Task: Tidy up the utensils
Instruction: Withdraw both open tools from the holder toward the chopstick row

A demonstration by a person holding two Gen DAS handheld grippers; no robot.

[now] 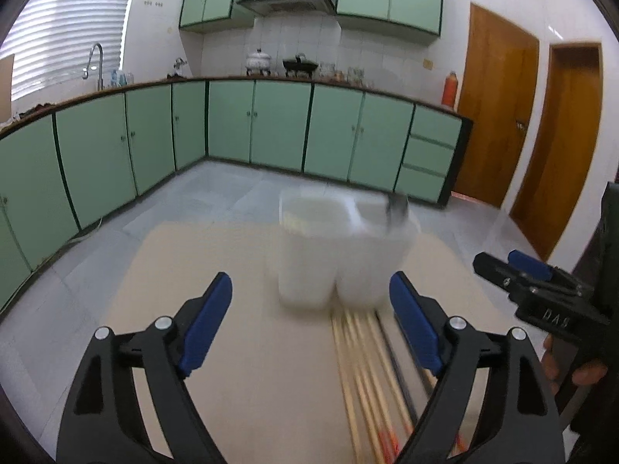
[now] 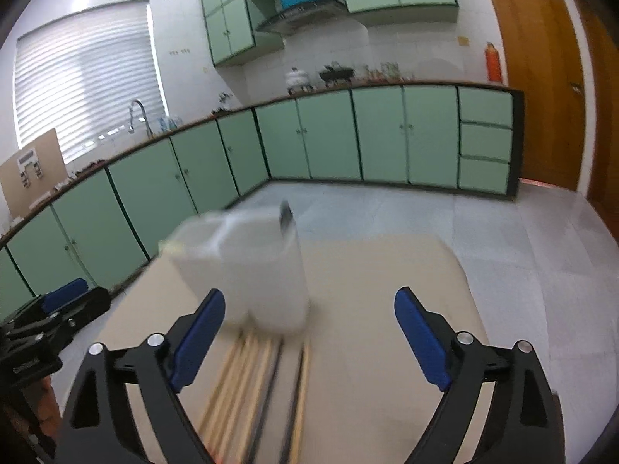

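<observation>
Both claws gaping wide, nothing between the blue ribbed pads: left gripper (image 1: 311,321) over bare table, right gripper (image 2: 309,332) likewise. Below, slim chopsticks (image 1: 363,367), pale bamboo and a few dark ones, lying side by side on the smooth beige tabletop (image 1: 240,270). Just beyond their tips, upright, a translucent white plastic utensil holder (image 1: 340,247), rounded, two compartments, something dark poking from the right-hand one. All motion-blurred.

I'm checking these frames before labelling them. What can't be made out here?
- White holder: motion blur in both views; its contents and the dark item at its rim are unreadable.
- Chopsticks: blurred, near ends cut off by the frame edge, count unclear.
- Right tool, left view: jaws seen side-on.
</observation>
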